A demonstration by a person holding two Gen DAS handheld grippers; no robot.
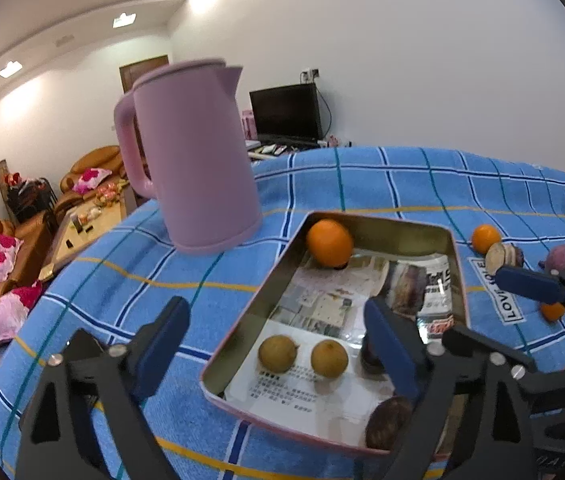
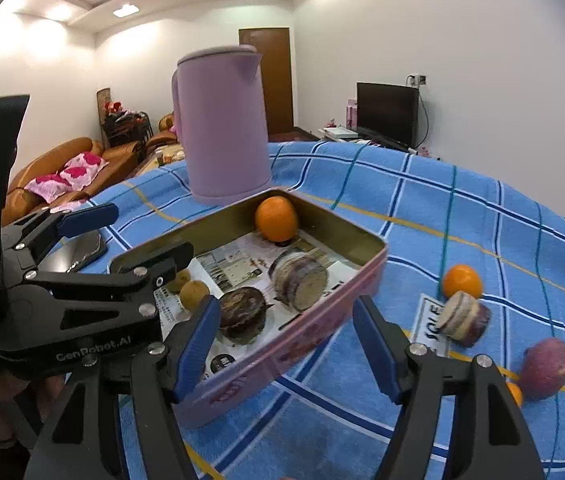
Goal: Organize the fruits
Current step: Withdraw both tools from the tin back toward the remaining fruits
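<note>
The fruits sit partly in the tin box [image 2: 366, 268], an open, paper-lined metal tray resting on the blue checked cloth [image 2: 482, 216] that covers the table. Inside it, an orange [image 2: 276, 219] lies in the far corner, two small brown fruits [image 1: 302, 356] lie near the near-left corner, and a dark round piece [image 2: 242, 312] and a cut, layered purple piece [image 2: 300, 282] lie toward the near-right side. Still out on the cloth, beyond the box's right wall, are a second orange [image 2: 461, 281], another cut piece [image 2: 464, 318] just beside it, a whole purple tuber [image 2: 548, 368] and a bit of orange peeking from under it. The oranges look firm, round and likely to roll, so a grip across the widest part seems safest; the cut pieces look stiffer and flat-faced, better taken across the faces; the tuber by its thick middle. The left gripper [image 1: 278, 344] hovers over the box's near-left corner with jaws wide apart and empty; the right gripper [image 2: 288, 346] stands spread over the near-right wall, holding nothing. A pink kettle [image 1: 194, 152] stands behind the box.
</note>
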